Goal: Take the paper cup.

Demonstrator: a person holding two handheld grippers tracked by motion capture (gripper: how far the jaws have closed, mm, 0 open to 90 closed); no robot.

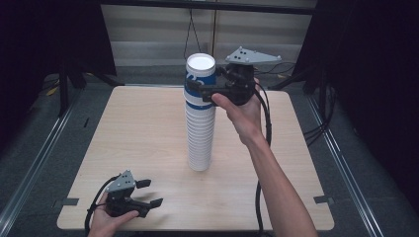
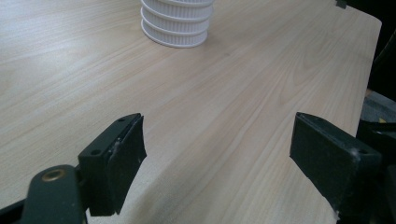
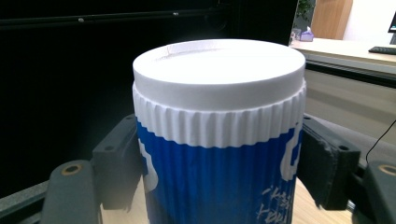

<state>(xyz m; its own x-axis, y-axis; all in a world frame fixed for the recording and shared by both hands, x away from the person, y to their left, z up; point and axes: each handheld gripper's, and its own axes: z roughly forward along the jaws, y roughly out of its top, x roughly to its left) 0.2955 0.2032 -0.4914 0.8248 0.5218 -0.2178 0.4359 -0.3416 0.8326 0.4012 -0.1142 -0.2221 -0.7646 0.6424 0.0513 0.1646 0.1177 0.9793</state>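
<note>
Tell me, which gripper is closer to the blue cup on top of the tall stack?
The right one. The right gripper has its fingers on both sides of the blue cup atop the stack. The left gripper sits open, low at the table's near left corner, far from it.

One tall stack of cups point(image 1: 200, 128), too many to count; one blue cup point(image 3: 219, 177) on top; two grippers.

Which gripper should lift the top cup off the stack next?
Right. The right gripper already has its fingers on both sides of the blue top cup. The left gripper sits open near the table's front edge, well below it.
</note>
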